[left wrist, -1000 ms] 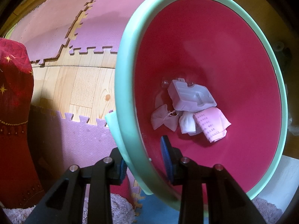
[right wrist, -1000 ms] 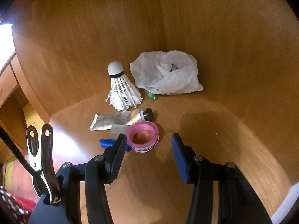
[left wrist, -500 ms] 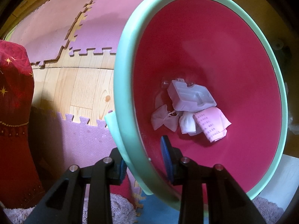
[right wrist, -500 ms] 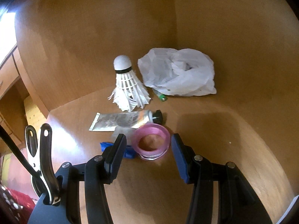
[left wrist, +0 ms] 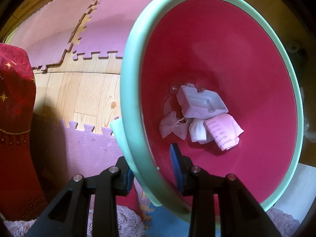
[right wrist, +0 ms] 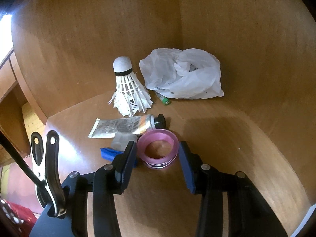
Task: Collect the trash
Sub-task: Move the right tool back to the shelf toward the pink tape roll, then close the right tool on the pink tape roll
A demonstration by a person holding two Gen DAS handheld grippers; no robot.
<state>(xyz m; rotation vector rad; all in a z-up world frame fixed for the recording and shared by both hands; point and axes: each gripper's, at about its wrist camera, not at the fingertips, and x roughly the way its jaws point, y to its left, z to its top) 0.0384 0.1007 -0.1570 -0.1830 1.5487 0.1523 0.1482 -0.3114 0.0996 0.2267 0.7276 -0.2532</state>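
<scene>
On the wooden shelf surface [right wrist: 227, 142], inside a brown-walled corner, the right gripper [right wrist: 158, 156] points down at an angle with its two blue-padded fingers either side of a pink tape roll [right wrist: 158, 148]; the jaws are closing, the roll lies between them, and the pads do not yet press on it. Just left of the roll lie a blue scrap [right wrist: 110, 153] and a small translucent cap [right wrist: 123, 140]. Behind the roll, a flattened metal tube [right wrist: 126, 127] with a black cap lies on its side. Farther back, a white shuttlecock [right wrist: 128, 88] stands cork-up, beside a crumpled white plastic bag [right wrist: 181, 74] with a green-tipped battery [right wrist: 164, 99] at its front edge. Seen from the left wrist, the left gripper [left wrist: 152, 173] is clamped on the mint-green rim of a red basin [left wrist: 217, 49], one finger outside, one inside. Collected trash lies at the basin bottom: a grey plastic tray [left wrist: 201, 104], white sachets [left wrist: 173, 128] and a pink printed paper [left wrist: 225, 131]. Below lie purple foam mats [left wrist: 110, 33] on a wood floor [left wrist: 83, 90].
</scene>
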